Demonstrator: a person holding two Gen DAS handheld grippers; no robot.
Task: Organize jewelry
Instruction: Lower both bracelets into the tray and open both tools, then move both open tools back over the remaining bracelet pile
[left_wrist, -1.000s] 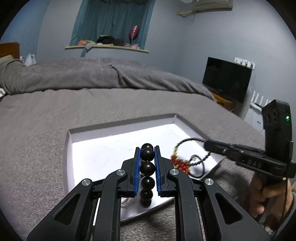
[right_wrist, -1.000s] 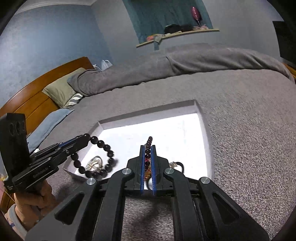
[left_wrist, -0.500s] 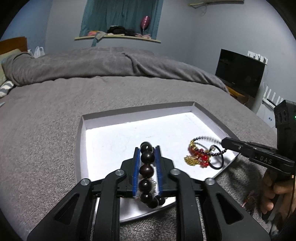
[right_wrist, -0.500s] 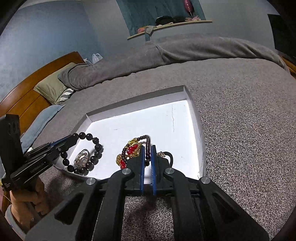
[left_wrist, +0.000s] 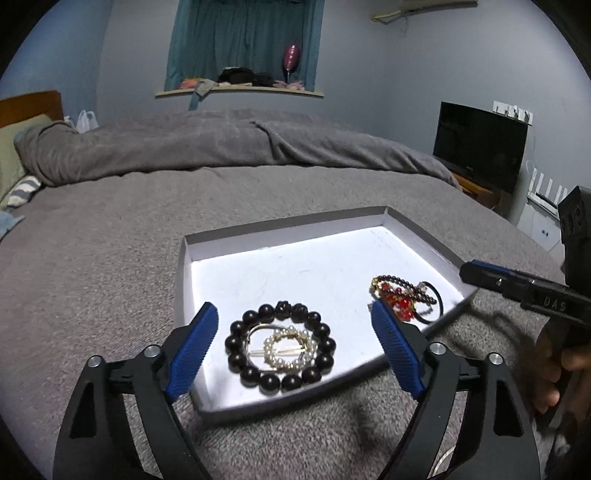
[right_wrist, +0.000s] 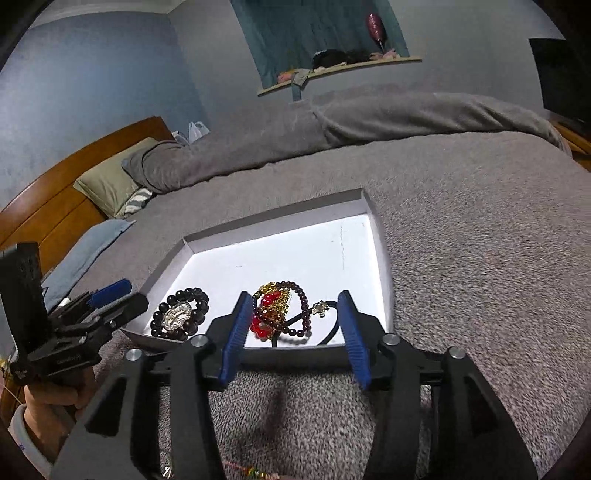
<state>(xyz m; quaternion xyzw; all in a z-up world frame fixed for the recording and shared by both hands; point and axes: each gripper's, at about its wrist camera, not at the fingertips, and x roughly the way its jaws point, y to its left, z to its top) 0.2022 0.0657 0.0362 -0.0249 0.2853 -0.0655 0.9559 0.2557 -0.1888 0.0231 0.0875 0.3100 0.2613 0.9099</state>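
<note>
With both the left hand-held gripper (left_wrist: 295, 345) and right hand-held gripper (right_wrist: 293, 338) spread wide and empty, the dark bead bracelet (left_wrist: 280, 347) and red-and-gold bracelet (right_wrist: 280, 314) lie in the white tray's (left_wrist: 288, 225) near end, where a careless pullback could likely snag the tangled strands

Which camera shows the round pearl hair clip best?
The left wrist view: the round pearl hair clip lies unobstructed inside the dark wooden bead bracelet. The right wrist view shows it small, as a pale oval without detail.

Bare tray (left_wrist: 295, 266) floor beyond jewelry (left_wrist: 280, 347)
</note>
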